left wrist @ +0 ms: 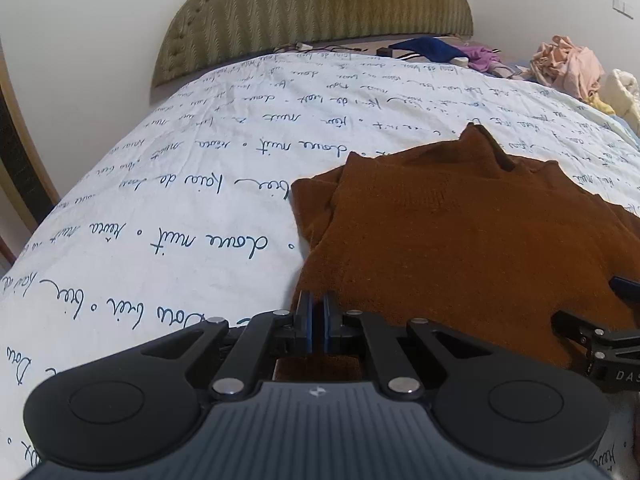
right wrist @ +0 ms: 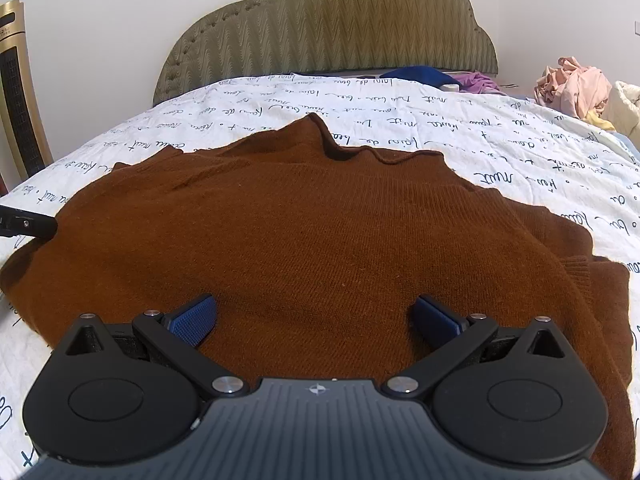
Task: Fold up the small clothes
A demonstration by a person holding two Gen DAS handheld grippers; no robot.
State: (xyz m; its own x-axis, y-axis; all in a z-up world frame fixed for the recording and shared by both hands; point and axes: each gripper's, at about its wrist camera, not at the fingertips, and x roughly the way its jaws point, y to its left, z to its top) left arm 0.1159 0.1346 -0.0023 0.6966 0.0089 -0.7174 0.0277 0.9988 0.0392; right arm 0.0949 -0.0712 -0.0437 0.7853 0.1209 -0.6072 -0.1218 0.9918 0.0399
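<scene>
With sweater [right wrist: 320, 232] flat on bed [left wrist: 160, 200], left gripper [left wrist: 318, 320] pinching its near-left edge and right gripper [right wrist: 316, 320] spread wide above the hem, better to carry that edge across low and taut, avoiding bunching

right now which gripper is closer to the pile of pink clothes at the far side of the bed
Right. The right gripper hovers open over the brown sweater, on the side toward the pink pile. The left gripper, shut, sits at the sweater's opposite edge, farther away.
</scene>
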